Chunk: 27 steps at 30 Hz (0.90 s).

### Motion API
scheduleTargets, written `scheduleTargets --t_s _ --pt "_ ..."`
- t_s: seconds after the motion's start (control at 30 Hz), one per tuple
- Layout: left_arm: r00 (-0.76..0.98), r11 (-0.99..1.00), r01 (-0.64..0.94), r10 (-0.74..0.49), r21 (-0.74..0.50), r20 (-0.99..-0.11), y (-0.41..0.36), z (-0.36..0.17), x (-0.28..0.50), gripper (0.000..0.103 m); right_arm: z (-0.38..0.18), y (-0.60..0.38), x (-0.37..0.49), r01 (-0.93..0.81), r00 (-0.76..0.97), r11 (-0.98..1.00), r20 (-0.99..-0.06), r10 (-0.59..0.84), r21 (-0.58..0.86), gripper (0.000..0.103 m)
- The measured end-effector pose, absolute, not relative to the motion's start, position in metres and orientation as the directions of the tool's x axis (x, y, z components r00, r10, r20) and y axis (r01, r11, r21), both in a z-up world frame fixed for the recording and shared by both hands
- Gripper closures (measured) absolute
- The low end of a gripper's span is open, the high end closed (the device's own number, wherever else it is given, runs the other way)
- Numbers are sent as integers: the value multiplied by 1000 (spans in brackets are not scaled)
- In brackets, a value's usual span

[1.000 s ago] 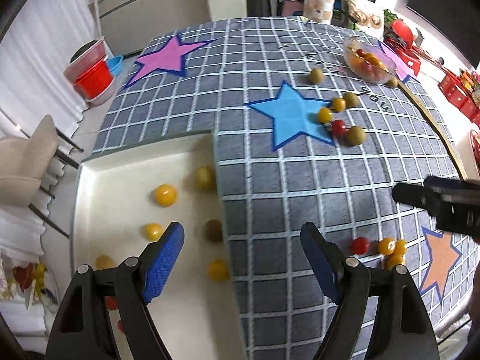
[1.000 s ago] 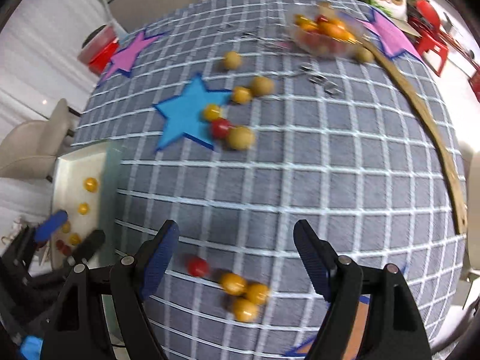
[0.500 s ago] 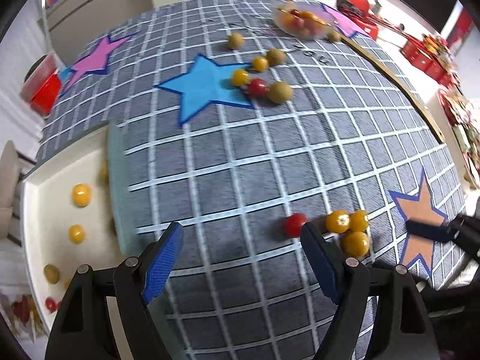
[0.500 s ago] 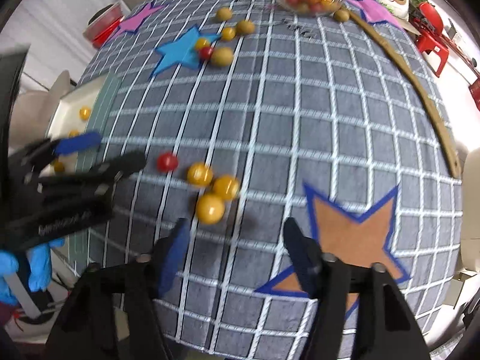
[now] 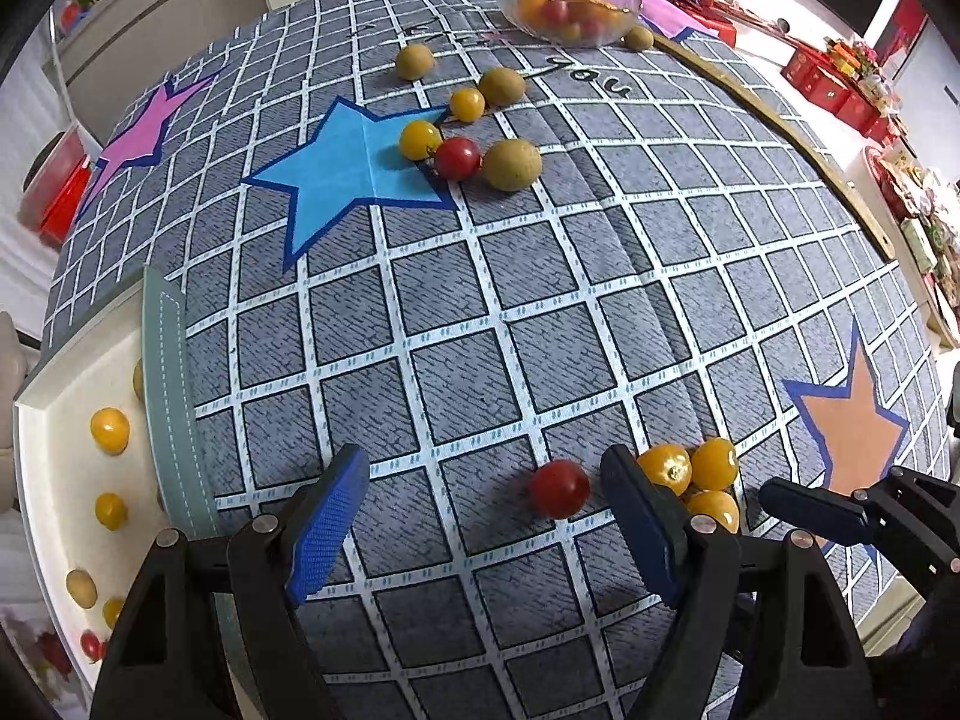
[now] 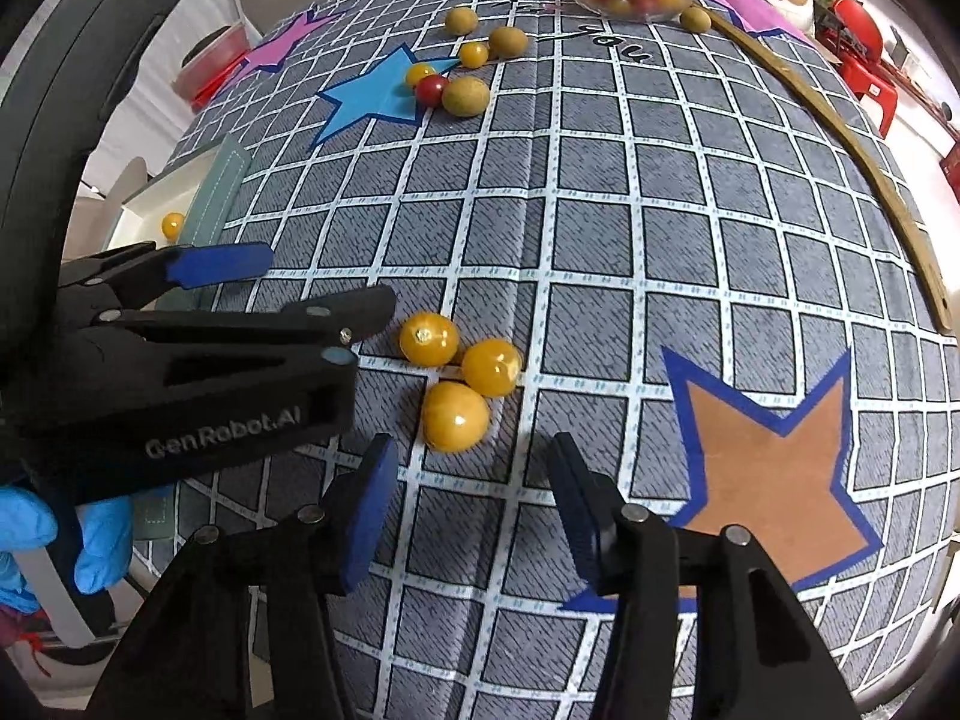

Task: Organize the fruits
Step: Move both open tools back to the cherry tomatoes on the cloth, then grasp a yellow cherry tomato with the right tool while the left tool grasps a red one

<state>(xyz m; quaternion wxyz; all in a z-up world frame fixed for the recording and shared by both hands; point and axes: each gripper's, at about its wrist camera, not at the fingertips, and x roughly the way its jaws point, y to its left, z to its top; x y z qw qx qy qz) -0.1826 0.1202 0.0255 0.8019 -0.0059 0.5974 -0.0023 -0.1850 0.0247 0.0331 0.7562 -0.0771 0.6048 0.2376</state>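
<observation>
My left gripper (image 5: pixel 480 516) is open just above the checked cloth, with a red cherry tomato (image 5: pixel 559 488) lying between its fingers near the right one. Three yellow tomatoes (image 5: pixel 690 474) lie just right of that finger; they also show in the right wrist view (image 6: pixel 462 378). My right gripper (image 6: pixel 474 498) is open and empty, just short of the nearest yellow tomato (image 6: pixel 455 416). The left gripper shows in the right wrist view (image 6: pixel 288 282) at the left. A white tray (image 5: pixel 48 420) at the left holds several small fruits.
Further back lie a red tomato (image 5: pixel 457 158), yellow tomatoes and several brown-green round fruits (image 5: pixel 511 164) by the blue star. A glass bowl (image 5: pixel 564 12) of tomatoes stands at the far edge. A wooden strip (image 6: pixel 870 168) runs along the right side.
My left gripper swung from over the tray to the right and now straddles the red tomato. My right gripper drew back and turned toward the yellow tomatoes.
</observation>
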Motion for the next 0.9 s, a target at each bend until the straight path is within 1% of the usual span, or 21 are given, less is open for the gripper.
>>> scheduleTargets --t_s 0.07,0.2,0.23,0.27,0.3,0.33,0.37,0.4,0.43,0.53,0.63,0.9 --pt "272 1000 1 -7 -7 -962 119 23 -183 40 31 28 -183 -455 159 874 -950 268 171 50" --pt "260 1000 -2 -6 -7 -966 117 20 -182 42 30 32 -178 -466 179 871 -947 267 157 52" --pt "260 1000 -3 -9 -10 -966 117 20 -182 45 30 35 -176 -468 183 870 -946 268 156 54" --pt "262 1000 -3 -10 -11 -965 116 21 -183 51 29 36 -174 -470 187 869 -945 268 154 56" --pt "264 1000 0 -12 -12 -964 115 22 -183 55 29 38 -172 -472 193 869 -944 267 149 63" --pt "266 1000 4 -16 -15 -964 114 23 -184 64 28 40 -169 -473 192 868 -944 269 152 72" --pt "267 1000 7 -19 -18 -964 111 23 -185 72 28 41 -165 -471 181 867 -943 278 165 73" --pt "267 1000 8 -28 -27 -963 110 24 -185 76 27 42 -162 -468 175 866 -942 285 175 77" --pt "265 999 4 -40 -40 -964 109 24 -186 80 27 42 -159 -463 160 865 -941 297 194 79" --pt "256 993 -41 -93 -107 -962 115 26 -188 80 29 38 -153 -440 145 868 -935 323 231 78" --pt "258 987 -79 -115 -139 -959 124 29 -192 80 33 34 -150 -425 140 870 -931 336 250 78" --pt "275 986 -109 -92 -126 -957 139 42 -207 80 40 21 -145 -388 126 875 -924 360 288 78"
